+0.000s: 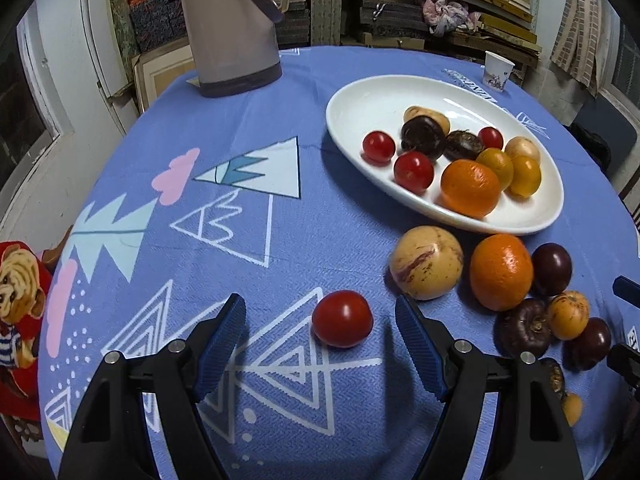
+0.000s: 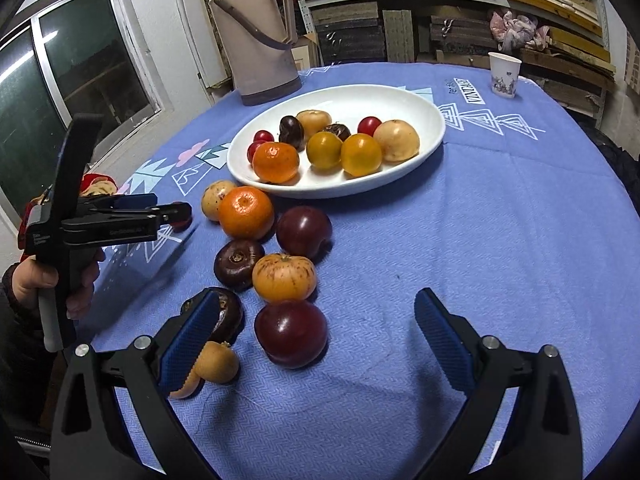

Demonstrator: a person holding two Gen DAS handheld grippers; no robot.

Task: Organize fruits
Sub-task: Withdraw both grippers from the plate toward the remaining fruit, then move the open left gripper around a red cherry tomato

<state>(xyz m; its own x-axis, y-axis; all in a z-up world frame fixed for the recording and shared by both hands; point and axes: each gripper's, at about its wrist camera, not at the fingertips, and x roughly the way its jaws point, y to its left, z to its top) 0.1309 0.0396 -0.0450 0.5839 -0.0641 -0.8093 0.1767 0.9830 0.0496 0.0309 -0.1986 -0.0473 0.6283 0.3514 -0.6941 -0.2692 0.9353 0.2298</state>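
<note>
Tomato (image 1: 342,319) between open left jaws

A beige thermos jug (image 2: 258,34) is standing at the far edge of the worktop (image 2: 500,220), which is wearing a blue patterned tablecloth (image 1: 224,216), while a paper cup (image 2: 504,75) is sitting well apart before crowded storage shelves (image 2: 440,20).
</note>
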